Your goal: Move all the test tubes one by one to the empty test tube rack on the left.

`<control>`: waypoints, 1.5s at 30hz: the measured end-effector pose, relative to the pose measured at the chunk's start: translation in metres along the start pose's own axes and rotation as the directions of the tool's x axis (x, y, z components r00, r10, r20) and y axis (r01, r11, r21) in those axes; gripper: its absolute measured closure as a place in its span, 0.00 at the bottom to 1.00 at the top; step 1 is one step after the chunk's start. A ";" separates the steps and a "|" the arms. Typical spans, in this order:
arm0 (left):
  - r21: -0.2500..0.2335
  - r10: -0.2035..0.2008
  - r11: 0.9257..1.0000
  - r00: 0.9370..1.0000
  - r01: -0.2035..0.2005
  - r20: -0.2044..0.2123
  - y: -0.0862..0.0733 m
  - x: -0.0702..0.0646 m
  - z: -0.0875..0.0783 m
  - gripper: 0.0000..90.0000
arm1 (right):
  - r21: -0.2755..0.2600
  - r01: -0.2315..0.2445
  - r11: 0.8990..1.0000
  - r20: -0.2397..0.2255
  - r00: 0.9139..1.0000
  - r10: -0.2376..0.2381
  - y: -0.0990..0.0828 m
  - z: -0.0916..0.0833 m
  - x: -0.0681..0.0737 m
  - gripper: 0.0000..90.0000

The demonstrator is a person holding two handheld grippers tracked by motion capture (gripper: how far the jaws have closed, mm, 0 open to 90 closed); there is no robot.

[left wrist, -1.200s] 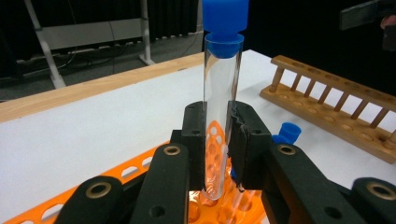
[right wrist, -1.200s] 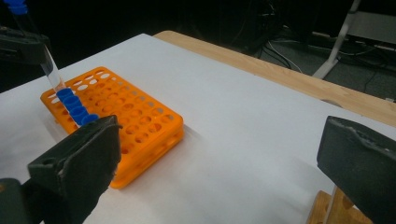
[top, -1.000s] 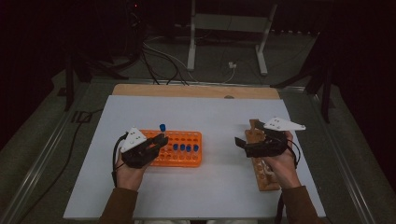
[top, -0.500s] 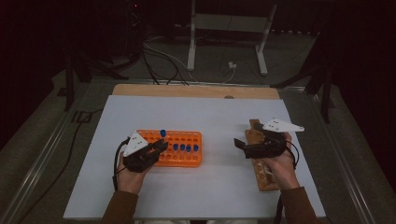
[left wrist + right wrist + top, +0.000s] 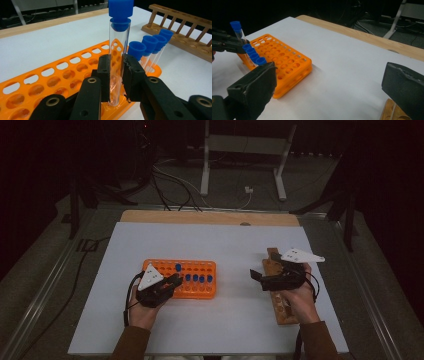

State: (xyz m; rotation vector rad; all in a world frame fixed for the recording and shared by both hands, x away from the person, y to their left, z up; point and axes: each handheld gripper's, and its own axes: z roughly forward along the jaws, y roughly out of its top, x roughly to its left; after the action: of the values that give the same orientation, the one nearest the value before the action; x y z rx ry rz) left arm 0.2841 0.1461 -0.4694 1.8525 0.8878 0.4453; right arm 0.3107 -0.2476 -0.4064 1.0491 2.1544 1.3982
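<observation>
My left gripper (image 5: 117, 75) is shut on a clear test tube (image 5: 119, 37) with a blue cap, holding it upright over the near edge of the orange rack (image 5: 62, 75). The jaws hide the tube's lower end. Three more blue-capped tubes (image 5: 150, 42) stand in the rack just beyond it. From above, the left gripper (image 5: 175, 281) sits at the left end of the orange rack (image 5: 200, 292). My right gripper (image 5: 256, 280) stands open over the wooden rack (image 5: 282, 310), with nothing between its jaws. The right gripper view has the held tube (image 5: 238, 30) at the rack's (image 5: 287, 62) far corner.
A white sheet (image 5: 225, 245) covers the table, with a wooden strip (image 5: 200, 217) along its far edge. The wooden rack (image 5: 180, 32) lies lengthwise at the right side. Beyond the table are cables and a metal stand's legs (image 5: 240, 165) on a dark floor.
My left gripper has shifted slightly nearer and lower with the tube, whose cap now sits closer to the rack. The right gripper has kept still.
</observation>
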 end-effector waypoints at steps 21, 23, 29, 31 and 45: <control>0.108 0.026 0.994 1.000 -0.024 -0.017 -0.015 0.000 0.014 0.87 | -0.004 -0.005 1.000 -0.012 1.000 0.005 -0.003 0.000 0.000 0.00; 0.113 0.034 0.993 0.999 -0.031 -0.019 -0.015 -0.001 0.014 0.87 | -0.005 -0.006 1.000 -0.012 1.000 0.006 -0.003 0.000 0.000 0.00; 0.128 0.042 0.991 0.999 -0.039 -0.025 -0.016 -0.002 0.016 0.87 | -0.003 -0.008 1.000 -0.014 1.000 0.008 -0.004 0.000 0.000 0.00; 0.134 0.044 0.990 0.999 -0.040 -0.026 -0.017 -0.002 0.016 0.87 | -0.004 -0.008 1.000 -0.014 1.000 0.008 -0.005 0.001 0.000 0.00; 0.110 0.029 0.994 0.999 -0.025 -0.035 -0.015 -0.003 0.013 0.82 | -0.005 -0.013 1.000 -0.019 1.000 0.013 -0.006 0.001 0.000 0.00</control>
State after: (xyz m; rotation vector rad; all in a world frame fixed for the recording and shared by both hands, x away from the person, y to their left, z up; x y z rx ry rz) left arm 0.2850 0.1396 -0.4887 1.9637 0.9280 0.4563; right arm 0.3089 -0.2482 -0.4121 1.0537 2.1598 1.4241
